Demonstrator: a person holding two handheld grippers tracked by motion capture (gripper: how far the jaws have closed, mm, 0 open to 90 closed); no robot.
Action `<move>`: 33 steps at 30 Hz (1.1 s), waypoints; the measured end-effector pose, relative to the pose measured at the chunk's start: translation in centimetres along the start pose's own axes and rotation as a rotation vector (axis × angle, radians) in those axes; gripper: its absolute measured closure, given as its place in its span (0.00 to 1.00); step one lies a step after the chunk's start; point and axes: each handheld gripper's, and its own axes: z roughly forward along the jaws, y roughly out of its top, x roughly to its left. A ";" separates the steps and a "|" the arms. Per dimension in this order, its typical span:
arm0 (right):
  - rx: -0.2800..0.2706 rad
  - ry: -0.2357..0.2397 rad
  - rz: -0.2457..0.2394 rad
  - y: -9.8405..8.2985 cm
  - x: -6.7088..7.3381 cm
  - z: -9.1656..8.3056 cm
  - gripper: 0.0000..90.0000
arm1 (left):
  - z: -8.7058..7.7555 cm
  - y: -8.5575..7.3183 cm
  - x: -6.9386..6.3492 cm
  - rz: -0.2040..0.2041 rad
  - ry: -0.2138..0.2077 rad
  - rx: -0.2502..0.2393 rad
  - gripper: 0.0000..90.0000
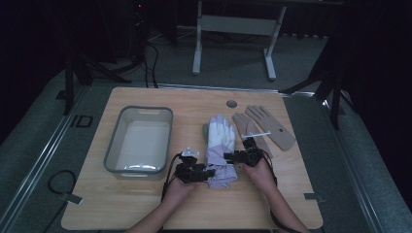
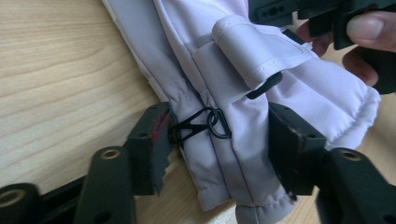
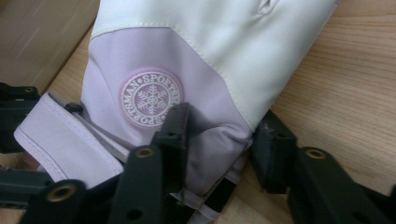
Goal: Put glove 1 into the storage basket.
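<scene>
Both grippers sit at the cuff of the lilac ski glove (image 1: pixel 219 150) on the wooden table (image 1: pixel 145 204): left gripper (image 2: pixel 217 140) straddles the cuff edge by a black clip (image 2: pixel 201 127), jaws at the fabric either side; right gripper (image 3: pixel 219 140) pinches a fold beside the snowflake badge (image 3: pixel 149 99). This looks like the grasping step; next, both must close firmly and lift together, perhaps toward the grey bin (image 1: pixel 112 145), with tan gloves (image 1: pixel 265 127) beyond

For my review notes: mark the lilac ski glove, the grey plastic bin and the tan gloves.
lilac ski glove (image 1: pixel 221 138), high view, middle of its back.
grey plastic bin (image 1: pixel 112 141), high view, left wall.
tan gloves (image 1: pixel 277 128), high view, palm of the right-hand one.
</scene>
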 end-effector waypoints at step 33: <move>-0.136 -0.173 -0.177 2.8 6.7 -3.9 0.90 | -5.2 4.1 -1.7 0.141 0.008 -0.009 0.84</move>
